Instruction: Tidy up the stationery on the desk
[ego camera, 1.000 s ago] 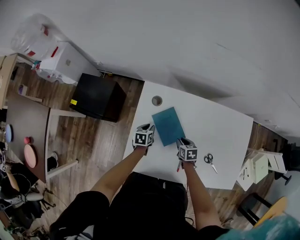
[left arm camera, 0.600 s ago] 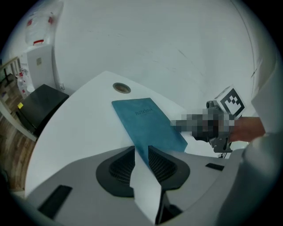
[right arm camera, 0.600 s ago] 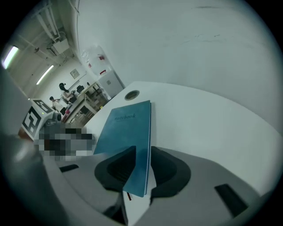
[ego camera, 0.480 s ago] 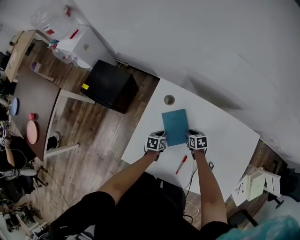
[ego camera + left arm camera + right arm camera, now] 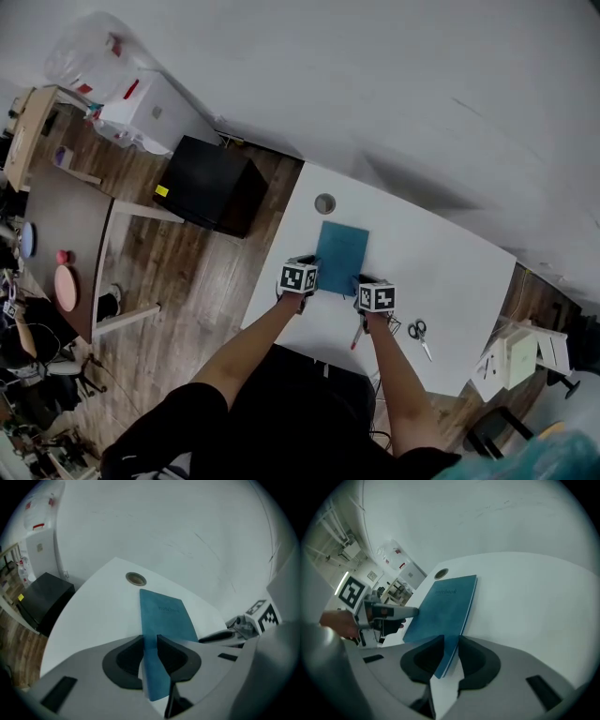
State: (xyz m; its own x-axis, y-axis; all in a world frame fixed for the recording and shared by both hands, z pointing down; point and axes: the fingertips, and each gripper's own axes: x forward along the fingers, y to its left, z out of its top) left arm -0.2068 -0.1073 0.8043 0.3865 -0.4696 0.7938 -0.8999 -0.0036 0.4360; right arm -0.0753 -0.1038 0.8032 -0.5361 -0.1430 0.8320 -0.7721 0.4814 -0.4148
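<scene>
A teal notebook [image 5: 339, 255] lies lengthwise on the white desk [image 5: 441, 267], its far end toward a round grommet hole [image 5: 324, 203]. My left gripper [image 5: 307, 274] is shut on the notebook's near left corner. In the left gripper view the cover [image 5: 161, 616] runs between the jaws of that gripper [image 5: 150, 644]. My right gripper [image 5: 367, 285] is shut on the near right corner, and the right gripper view shows the notebook's edge [image 5: 445, 606] pinched in the right gripper [image 5: 451, 644]. A red pen [image 5: 356, 336] and a pair of scissors [image 5: 419, 334] lie near the desk's front edge.
A black box [image 5: 208, 190] stands on the wooden floor left of the desk. A white box and a plastic bag [image 5: 112, 80] are farther left by the wall. A pale stool [image 5: 511, 352] stands off the desk's right corner. A brown table [image 5: 56, 248] fills the far left.
My left gripper has come in from the left and shut on the notebook's near left corner. The notebook has turned more square with the desk. The red pen is now uncovered.
</scene>
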